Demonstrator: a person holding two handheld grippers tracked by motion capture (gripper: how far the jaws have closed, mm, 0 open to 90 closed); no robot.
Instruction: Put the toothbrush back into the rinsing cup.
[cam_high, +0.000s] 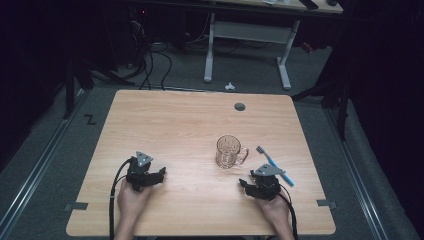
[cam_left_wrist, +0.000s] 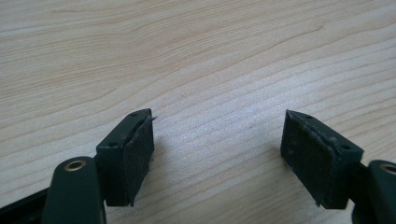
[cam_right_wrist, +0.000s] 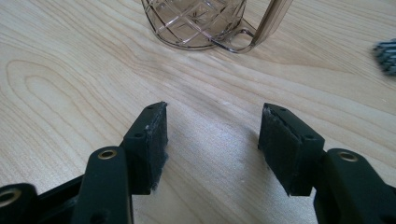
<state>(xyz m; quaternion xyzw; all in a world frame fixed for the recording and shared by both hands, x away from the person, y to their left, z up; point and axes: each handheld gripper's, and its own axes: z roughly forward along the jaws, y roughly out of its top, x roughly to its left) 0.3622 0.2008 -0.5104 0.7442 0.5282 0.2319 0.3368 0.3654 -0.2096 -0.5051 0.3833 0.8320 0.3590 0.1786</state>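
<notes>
Pale woodgrain table, clear mug (diamond-cut), blue toothbrush

Dim room, grey floor, white-legged desk behind.

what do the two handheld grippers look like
Both are black. The left gripper and right gripper each carry a grey three-cornered plate on top and trail a black cable back along the forearm. Up close, each has two blocky black jaws faced with worn, rough pads, held by rounded arms with brass-coloured eyelets. The forearms are bare, no sleeves in view.
</notes>
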